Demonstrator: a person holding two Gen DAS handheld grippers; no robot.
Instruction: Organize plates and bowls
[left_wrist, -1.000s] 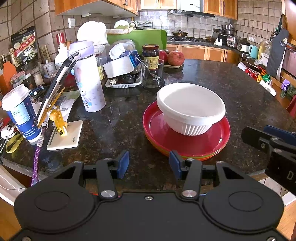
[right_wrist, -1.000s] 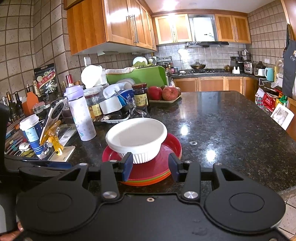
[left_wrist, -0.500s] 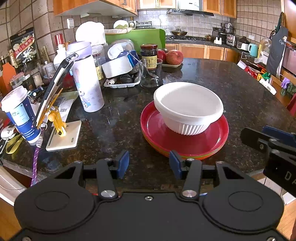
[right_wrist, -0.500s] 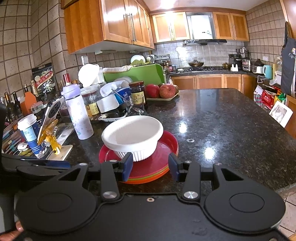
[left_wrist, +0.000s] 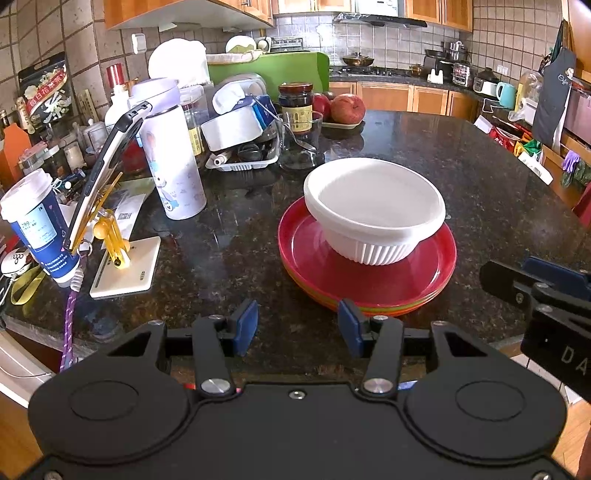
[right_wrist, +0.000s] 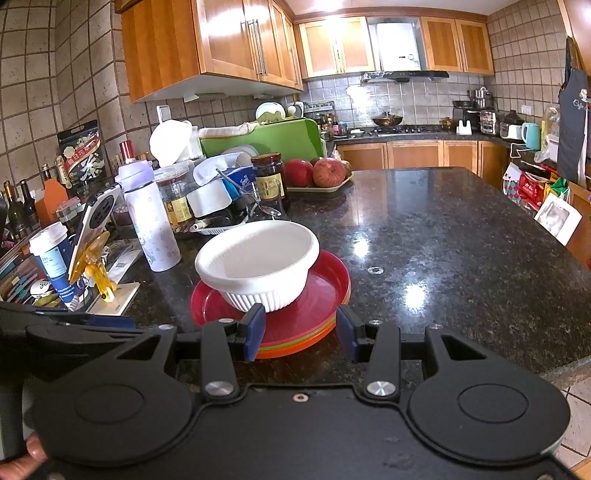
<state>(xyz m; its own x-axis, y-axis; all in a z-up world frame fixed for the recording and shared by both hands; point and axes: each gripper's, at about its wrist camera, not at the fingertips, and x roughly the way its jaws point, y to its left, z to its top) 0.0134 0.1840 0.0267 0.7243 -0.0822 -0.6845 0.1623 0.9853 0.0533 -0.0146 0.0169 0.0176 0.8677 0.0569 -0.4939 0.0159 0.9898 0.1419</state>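
Note:
A white ribbed bowl sits on a stack of plates, red on top, on the dark granite counter. It also shows in the right wrist view, bowl on plates. My left gripper is open and empty, just short of the plates' near rim. My right gripper is open and empty, its jaws on either side of the plates' near rim without touching. The right gripper shows at the right edge of the left wrist view.
Clutter lines the counter's left: a white thermos, a phone on a yellow stand, a blue paper cup, a glass with a spoon, a jar, apples on a tray. The counter edge runs just below the plates.
Both grippers drifted slightly, so the bowl and plates shifted a little left in both views. The jaws stayed open. Bowl and plates have not moved.

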